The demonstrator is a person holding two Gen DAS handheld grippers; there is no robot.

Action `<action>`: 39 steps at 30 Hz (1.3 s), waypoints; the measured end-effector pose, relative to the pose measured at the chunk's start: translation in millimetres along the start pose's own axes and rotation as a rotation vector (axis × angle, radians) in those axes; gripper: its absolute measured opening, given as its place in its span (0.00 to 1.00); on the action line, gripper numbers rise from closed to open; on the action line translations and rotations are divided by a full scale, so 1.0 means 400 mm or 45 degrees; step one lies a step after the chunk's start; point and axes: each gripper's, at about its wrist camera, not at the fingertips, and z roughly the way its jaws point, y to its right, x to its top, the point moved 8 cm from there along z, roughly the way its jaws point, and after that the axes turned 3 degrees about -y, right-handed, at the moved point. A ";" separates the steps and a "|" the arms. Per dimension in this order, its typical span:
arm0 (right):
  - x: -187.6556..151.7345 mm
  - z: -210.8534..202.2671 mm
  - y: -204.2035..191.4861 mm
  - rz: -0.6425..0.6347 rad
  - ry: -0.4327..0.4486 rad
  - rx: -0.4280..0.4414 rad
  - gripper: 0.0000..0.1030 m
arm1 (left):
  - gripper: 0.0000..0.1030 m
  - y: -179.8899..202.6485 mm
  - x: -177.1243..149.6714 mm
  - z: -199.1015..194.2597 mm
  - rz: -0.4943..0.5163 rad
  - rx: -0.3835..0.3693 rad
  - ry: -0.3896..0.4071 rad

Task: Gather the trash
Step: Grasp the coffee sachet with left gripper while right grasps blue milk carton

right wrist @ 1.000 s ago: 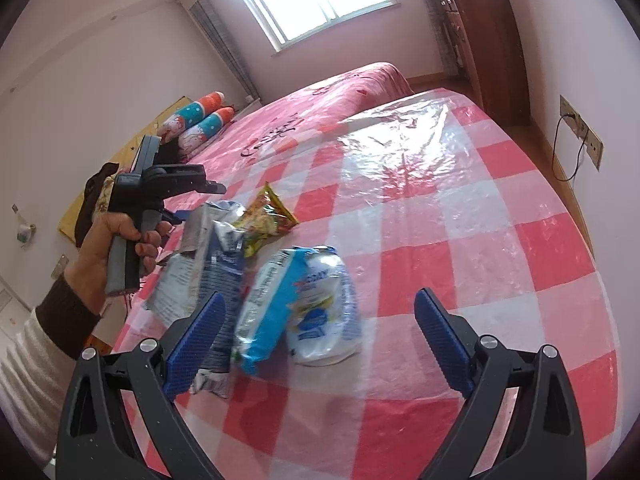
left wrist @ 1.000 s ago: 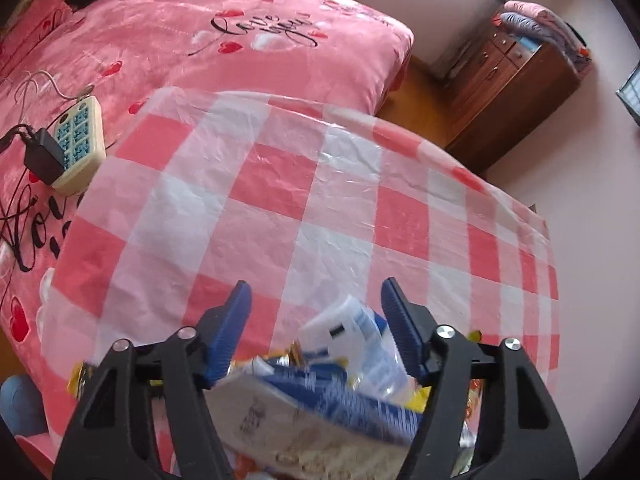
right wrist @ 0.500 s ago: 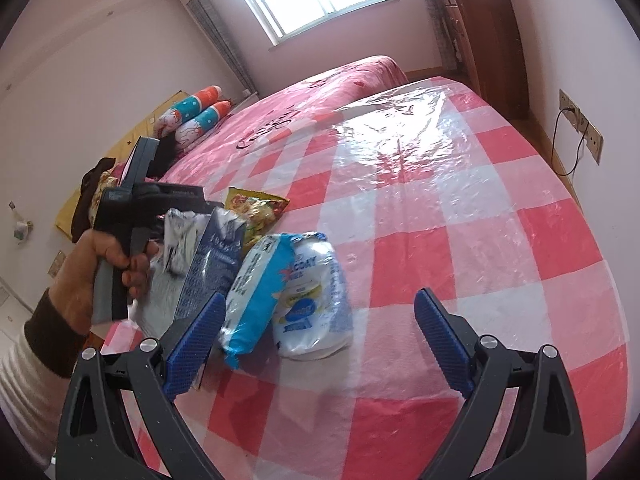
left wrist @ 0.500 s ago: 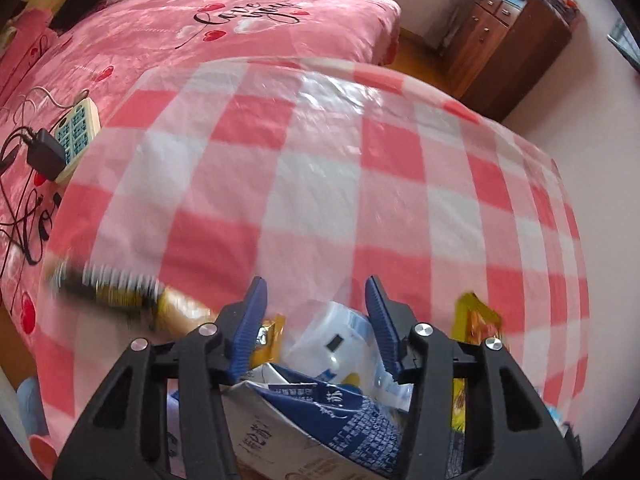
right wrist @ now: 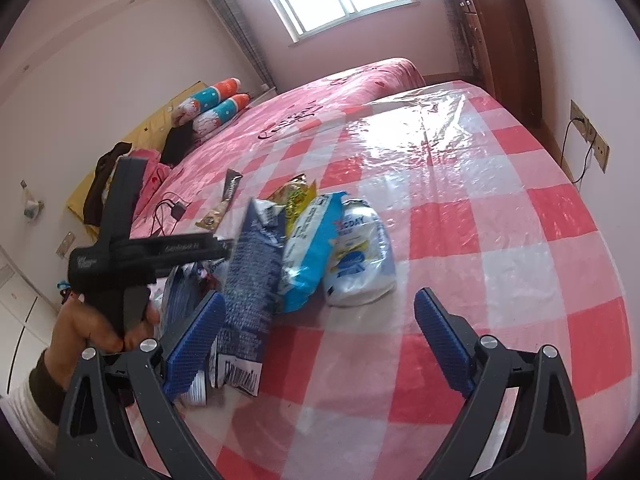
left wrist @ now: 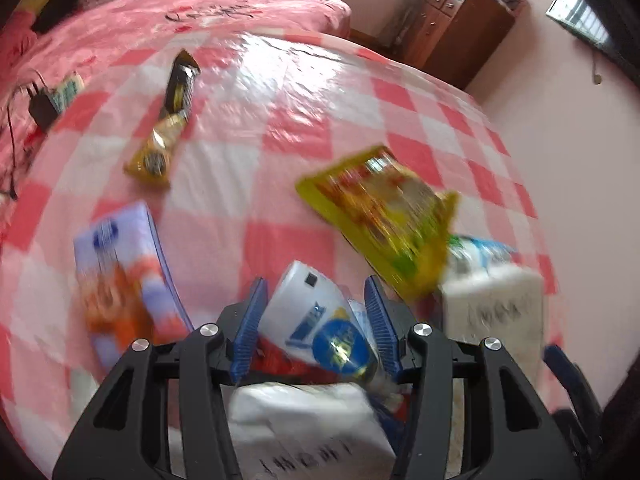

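Several empty snack wrappers lie in a heap on the pink checked table [right wrist: 500, 208]. My left gripper [left wrist: 316, 316] has its jaws partly closed around a white and blue wrapper [left wrist: 316, 320]; whether they press it I cannot tell. A yellow wrapper [left wrist: 384, 212], a purple packet [left wrist: 120, 276] and a gold and black wrapper [left wrist: 168, 128] lie around it. My right gripper [right wrist: 320, 336] is open and empty, just in front of a dark blue packet [right wrist: 252, 280], a light blue wrapper [right wrist: 312, 248] and a white bag [right wrist: 360, 256].
A pink bed [right wrist: 320, 100] stands beyond the table, with a power strip and charger [left wrist: 52, 100] on it. A wooden cabinet [left wrist: 460, 36] stands at the far wall. A wall socket [right wrist: 592, 140] is on the right.
My left gripper has swung over the heap and its jaws have narrowed around the white and blue wrapper. The heap has shifted toward my right gripper, which stays open.
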 end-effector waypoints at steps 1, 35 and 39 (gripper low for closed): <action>-0.003 -0.003 -0.006 -0.006 0.000 0.001 0.91 | 0.50 0.000 -0.013 -0.008 -0.007 -0.032 -0.005; -0.023 0.108 -0.097 -0.146 -0.089 0.062 0.65 | 0.30 -0.246 0.312 0.072 0.067 0.335 0.159; -0.031 0.111 -0.105 -0.169 -0.100 0.053 0.65 | 0.28 -0.243 0.304 0.063 0.057 0.309 0.174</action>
